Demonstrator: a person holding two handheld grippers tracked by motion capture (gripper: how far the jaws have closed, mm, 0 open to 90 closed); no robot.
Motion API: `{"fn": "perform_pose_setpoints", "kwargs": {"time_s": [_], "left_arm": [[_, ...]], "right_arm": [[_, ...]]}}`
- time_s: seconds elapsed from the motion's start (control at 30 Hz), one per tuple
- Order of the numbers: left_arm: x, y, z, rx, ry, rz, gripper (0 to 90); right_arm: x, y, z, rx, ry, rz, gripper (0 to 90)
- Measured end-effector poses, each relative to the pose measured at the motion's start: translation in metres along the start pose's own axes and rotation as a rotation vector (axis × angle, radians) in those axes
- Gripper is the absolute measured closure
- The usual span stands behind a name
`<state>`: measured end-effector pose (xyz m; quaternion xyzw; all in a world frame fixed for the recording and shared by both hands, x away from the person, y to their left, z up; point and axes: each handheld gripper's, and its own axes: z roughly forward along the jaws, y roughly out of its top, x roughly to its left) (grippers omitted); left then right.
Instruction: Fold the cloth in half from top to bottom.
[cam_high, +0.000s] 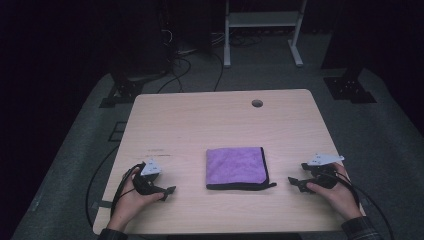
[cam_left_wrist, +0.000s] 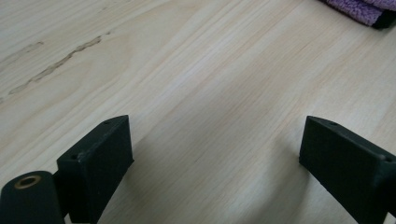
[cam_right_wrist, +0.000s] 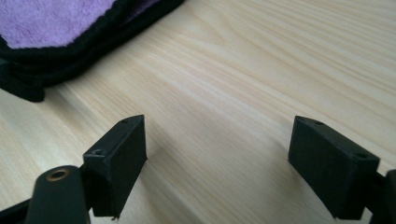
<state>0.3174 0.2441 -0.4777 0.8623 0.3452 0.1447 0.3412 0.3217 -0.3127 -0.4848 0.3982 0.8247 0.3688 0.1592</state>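
Pale wood grain runs across the table (cam_high: 225, 115), the largest thing in the high view, with a small round cable hole (cam_high: 257, 103) near its far edge and a dark floor and a white frame seen beyond it. Near the front middle of the tabletop a purple microfibre cloth (cam_high: 235, 168) is laid, folded into a neat squarish pad with black edging along its right and near sides; a short black tail of that edging sticks out at the near right corner. The folded layers can be made out stacked at the corner in the right gripper view (cam_right_wrist: 51, 23), and a small purple corner is caught at the top of the left gripper view (cam_left_wrist: 359, 9). The left gripper (cam_high: 170, 190) is held low over the table well to the left of the cloth, the right gripper (cam_high: 292, 181) likewise to the right of it, each pointed inward toward the cloth and apart from it. In both gripper views the black jaws are spread wide, with nothing but bare wood between them. Judged from how things lie, the folding appears to be done: the cloth is squared up, flat and released, and both hands are clear of it. What may be left is little, perhaps only a final tidy of the stray tail or a withdrawal of the hands.
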Motion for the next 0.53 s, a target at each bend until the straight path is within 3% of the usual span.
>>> {"fn": "perform_pose_setpoints", "kwargs": {"time_s": [0.1, 0.13, 0.53], "left_arm": [[0.0016, -0.0036, -0.0005, -0.008, 0.006, -0.004, 2.0], [0.0024, -0.0065, -0.0003, -0.024, 0.002, 0.002, 0.1], [0.0026, -0.0085, 0.0001, -0.037, 0.003, -0.001, 0.0]], "right_arm": [[-0.0007, -0.0023, -0.0018, -0.003, 0.001, 0.005, 16.3], [-0.0004, -0.0041, -0.0014, -0.002, -0.012, -0.015, 12.8], [0.0001, -0.0039, -0.0009, 0.007, -0.03, -0.001, 9.9]]}}
